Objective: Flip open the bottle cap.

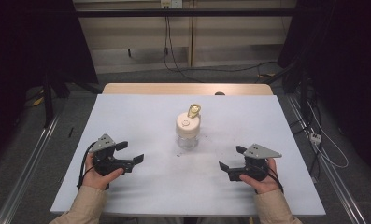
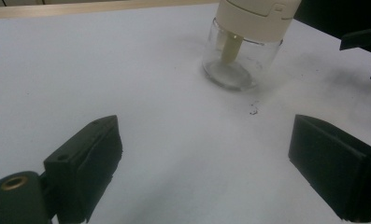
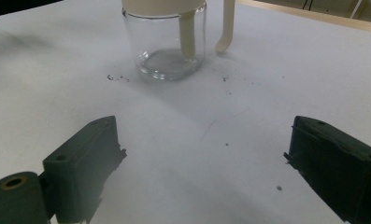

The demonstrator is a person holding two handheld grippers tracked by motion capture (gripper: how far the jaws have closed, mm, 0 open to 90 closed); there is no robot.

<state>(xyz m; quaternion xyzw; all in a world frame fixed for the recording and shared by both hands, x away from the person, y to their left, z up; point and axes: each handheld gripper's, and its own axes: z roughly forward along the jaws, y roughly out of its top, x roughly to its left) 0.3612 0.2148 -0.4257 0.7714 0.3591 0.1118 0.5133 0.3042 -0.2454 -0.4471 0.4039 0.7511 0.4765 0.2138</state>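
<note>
The jar (image 1: 188, 139) is clear, glossy glass under a smooth cream plastic lid (image 1: 188, 124) with a shiny gold-coloured clasp (image 1: 194, 110). The desk (image 1: 127, 116) has a matt pale sheet, lightly scuffed, over wood. Both tools look matt black plastic.

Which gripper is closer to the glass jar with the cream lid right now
Left, though only slightly. The left gripper sits open at the glass jar's near left; the right gripper sits open at its near right, a little lower down the table. Neither touches it.
</note>
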